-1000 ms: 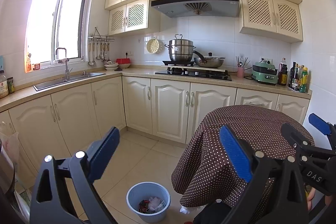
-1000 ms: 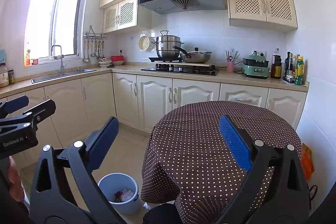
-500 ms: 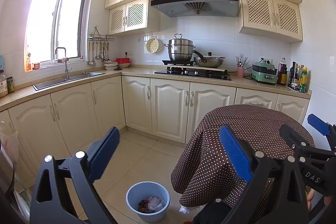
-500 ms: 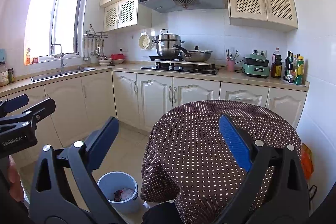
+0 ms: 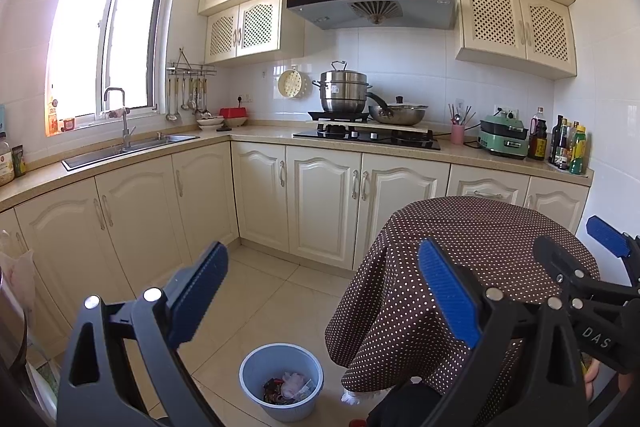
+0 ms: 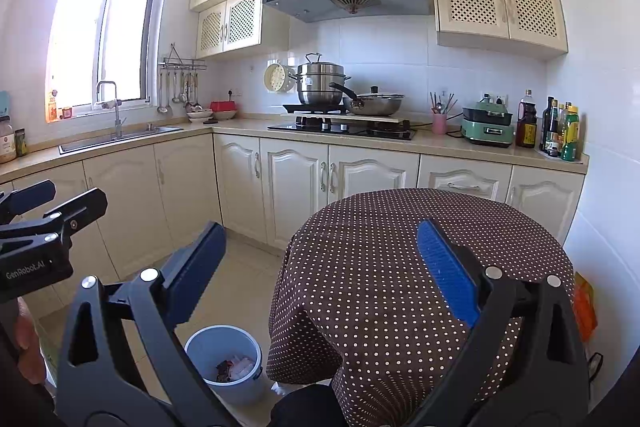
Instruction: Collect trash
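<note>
Both sets of fingers are held wide apart, nothing between them: left gripper, right gripper. Below the fingers and slightly fwd, on the floor, the trash bin is seen, upright, trash already inside, just beside the cloth-covered desk. Bin lies nearer the left gripper. A white scrap is seen on the floor betw. bin and desk, prob. the next pick; no long axis can be told.

A brown, white-dotted cloth is draped matt over the table. A smooth pale-blue plastic bin is seen on glossy floor tiles. Polished metal is shown by the pot, wok and sink.
</note>
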